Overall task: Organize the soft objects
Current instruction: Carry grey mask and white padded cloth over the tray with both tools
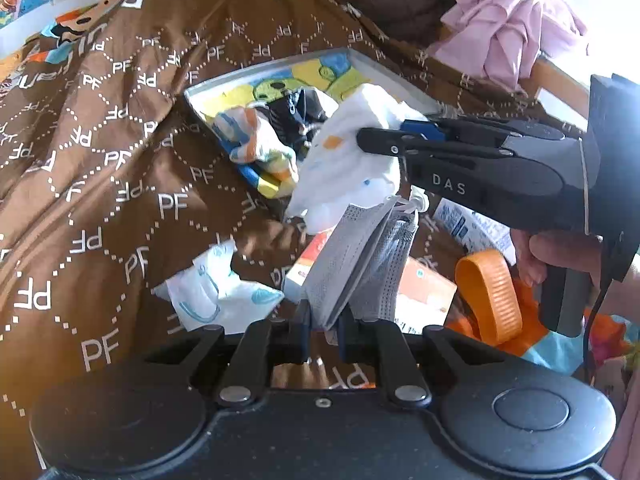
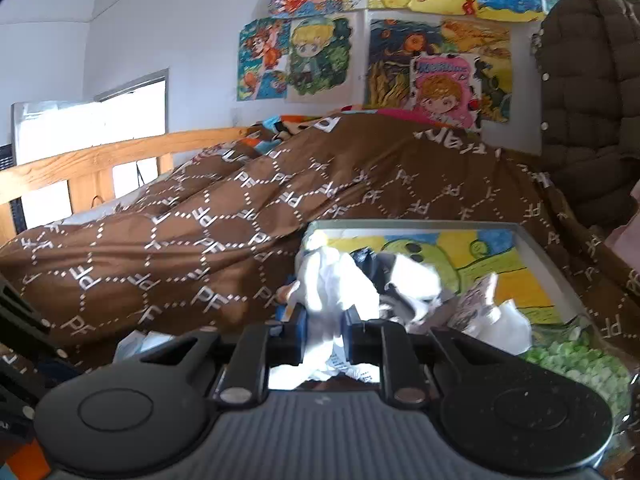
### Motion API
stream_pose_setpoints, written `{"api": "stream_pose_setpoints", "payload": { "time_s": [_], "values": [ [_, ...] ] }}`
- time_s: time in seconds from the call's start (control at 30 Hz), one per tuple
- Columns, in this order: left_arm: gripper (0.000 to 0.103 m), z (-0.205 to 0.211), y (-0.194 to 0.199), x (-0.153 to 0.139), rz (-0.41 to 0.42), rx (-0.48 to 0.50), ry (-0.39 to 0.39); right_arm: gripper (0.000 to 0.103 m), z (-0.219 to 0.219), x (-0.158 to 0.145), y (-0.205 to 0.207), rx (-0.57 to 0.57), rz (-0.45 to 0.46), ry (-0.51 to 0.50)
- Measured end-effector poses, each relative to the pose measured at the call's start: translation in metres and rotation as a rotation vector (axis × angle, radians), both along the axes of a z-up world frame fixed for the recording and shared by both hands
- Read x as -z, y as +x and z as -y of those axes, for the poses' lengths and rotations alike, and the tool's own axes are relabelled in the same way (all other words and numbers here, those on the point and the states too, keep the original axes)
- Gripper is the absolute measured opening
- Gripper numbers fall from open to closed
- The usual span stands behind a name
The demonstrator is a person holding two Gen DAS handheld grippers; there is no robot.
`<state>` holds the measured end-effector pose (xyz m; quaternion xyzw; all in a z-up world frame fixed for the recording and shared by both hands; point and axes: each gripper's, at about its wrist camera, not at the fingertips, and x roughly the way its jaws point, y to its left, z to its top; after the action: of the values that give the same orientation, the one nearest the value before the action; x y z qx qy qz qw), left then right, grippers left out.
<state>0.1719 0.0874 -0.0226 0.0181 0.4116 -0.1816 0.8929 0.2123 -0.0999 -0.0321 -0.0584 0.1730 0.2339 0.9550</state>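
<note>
On the left lies a bed covered by a brown quilt printed with white "PF" letters and dotted diamonds. At about seven o'clock in the left wrist view, a crumpled white wrapper with blue print rests on the quilt. At the centre, toward twelve o'clock, a shallow tray with a cartoon drawing on its floor sits on the quilt; inside it lie a striped sock in orange, blue and white and a dark garment.

At six o'clock the left claw is nearly closed, pinching the lower edge of a grey face mask, which stands up from the fingers over an orange-and-white carton.

Toward three o'clock the right claw comes in from the right, held by a hand. It is clamped tight on a white cloth with small orange and blue marks, which hangs at the tray's near edge, just above the mask. The right wrist view shows the same white cloth squeezed between the two fingers, with the tray beyond it at one o'clock.

At four o'clock an orange ribbed strap loop lies beside the carton. At one o'clock, a pink garment hangs at the bed's wooden rail.
</note>
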Motion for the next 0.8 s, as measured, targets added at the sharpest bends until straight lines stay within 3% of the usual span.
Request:
{"api": "stream_pose_setpoints", "payload": {
  "time_s": [0.23, 0.4, 0.6, 0.8],
  "values": [
    [0.013, 0.001, 0.000, -0.014, 0.129, -0.035, -0.045, 0.019, 0.011, -0.015, 0.008, 0.026, 0.069, 0.005],
    [0.013, 0.005, 0.026, -0.027, 0.241, -0.140, -0.093, 0.019, 0.034, -0.030, 0.040, 0.091, 0.101, 0.080],
    [0.014, 0.023, 0.099, -0.045, 0.338, -0.247, -0.153, 0.019, 0.077, -0.038, 0.095, 0.196, 0.085, 0.208],
    [0.014, 0.068, 0.193, -0.040, 0.348, -0.244, -0.191, 0.019, 0.111, -0.032, 0.147, 0.274, 0.031, 0.279]
  ]
}}
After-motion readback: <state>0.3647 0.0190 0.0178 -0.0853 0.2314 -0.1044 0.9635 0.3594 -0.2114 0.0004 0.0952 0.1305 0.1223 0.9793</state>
